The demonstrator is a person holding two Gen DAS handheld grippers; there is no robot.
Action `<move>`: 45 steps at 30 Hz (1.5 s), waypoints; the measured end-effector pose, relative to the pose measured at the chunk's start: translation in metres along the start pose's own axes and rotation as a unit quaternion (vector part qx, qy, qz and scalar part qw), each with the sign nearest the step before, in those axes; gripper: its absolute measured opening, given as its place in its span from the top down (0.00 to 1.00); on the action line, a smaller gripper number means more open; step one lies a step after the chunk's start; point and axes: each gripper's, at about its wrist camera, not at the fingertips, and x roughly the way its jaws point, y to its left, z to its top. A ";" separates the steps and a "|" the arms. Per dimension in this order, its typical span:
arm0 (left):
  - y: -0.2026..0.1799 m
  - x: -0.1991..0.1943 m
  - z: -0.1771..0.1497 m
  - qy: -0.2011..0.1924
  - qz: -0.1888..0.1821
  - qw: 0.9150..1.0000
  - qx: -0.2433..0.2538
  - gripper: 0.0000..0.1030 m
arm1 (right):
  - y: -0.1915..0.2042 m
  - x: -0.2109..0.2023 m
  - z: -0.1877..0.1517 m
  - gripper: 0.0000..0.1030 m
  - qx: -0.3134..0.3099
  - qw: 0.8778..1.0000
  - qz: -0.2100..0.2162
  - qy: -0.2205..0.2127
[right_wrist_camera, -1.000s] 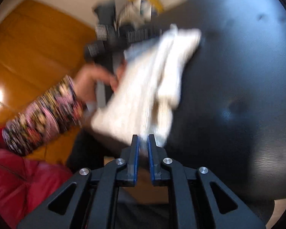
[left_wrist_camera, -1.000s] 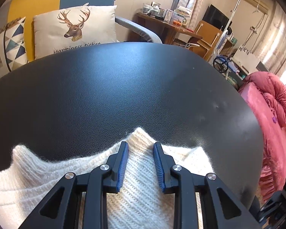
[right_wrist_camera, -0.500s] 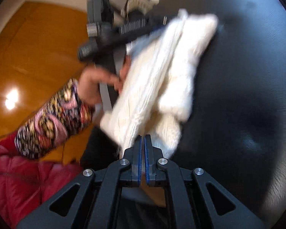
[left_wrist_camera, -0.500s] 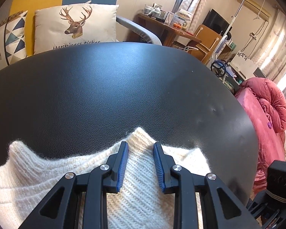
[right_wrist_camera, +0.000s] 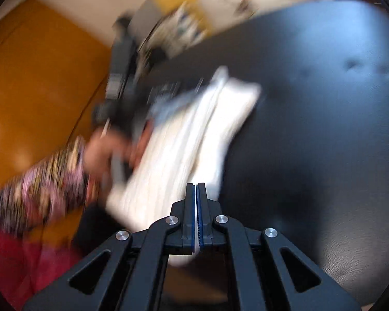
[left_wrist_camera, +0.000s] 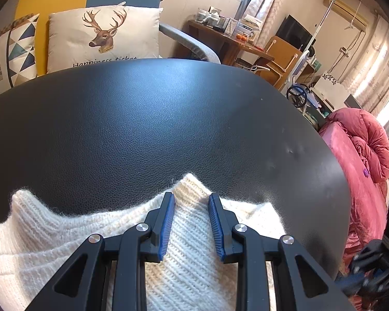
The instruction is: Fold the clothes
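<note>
A cream knitted sweater [left_wrist_camera: 184, 254] lies at the near edge of a black leather table [left_wrist_camera: 147, 129]. My left gripper [left_wrist_camera: 190, 199] is open, its blue-padded fingers resting on the knit on either side of a raised fold. In the blurred right wrist view the same sweater [right_wrist_camera: 194, 140] stretches away from my right gripper [right_wrist_camera: 196, 189], which is shut on its near edge. The left gripper's black body [right_wrist_camera: 122, 83] and the hand holding it show at the sweater's far side.
Cushions, one with a deer print [left_wrist_camera: 103, 35], sit on a sofa behind the table. A red quilt [left_wrist_camera: 363, 150] is heaped to the right. A wooden desk [left_wrist_camera: 233, 44] stands at the back. Orange wooden floor [right_wrist_camera: 39, 77] lies beside the table.
My right gripper closed fully on the sweater's edge and has swung, blurring its view. My left gripper stays open on the knit, barely shifted.
</note>
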 end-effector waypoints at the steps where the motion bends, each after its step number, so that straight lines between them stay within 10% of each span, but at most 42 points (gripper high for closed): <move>1: 0.000 -0.001 0.000 -0.001 0.001 1.000 0.000 0.74 | 0.007 0.005 0.003 0.97 -0.008 1.000 -0.014 -0.010; 10: 0.029 -0.031 0.004 -0.024 -0.043 0.991 -0.122 0.74 | 0.044 0.079 0.050 0.97 -0.070 0.987 -0.142 0.015; 15: 0.020 -0.063 -0.014 -0.020 -0.014 0.998 -0.065 0.74 | 0.012 0.076 0.056 1.00 -0.014 0.989 -0.147 0.007; 22: 0.023 -0.090 -0.051 -0.030 0.066 0.997 0.003 0.74 | 0.055 0.070 0.080 0.99 -0.086 0.989 -0.121 -0.027; 37: 0.055 -0.117 -0.081 -0.063 0.036 0.996 -0.055 0.74 | 0.045 0.145 0.093 1.00 -0.092 0.960 -0.265 0.019; 45: 0.102 -0.188 -0.135 -0.112 0.024 0.988 -0.099 0.74 | 0.135 0.139 0.086 0.96 -0.137 0.983 -0.120 0.008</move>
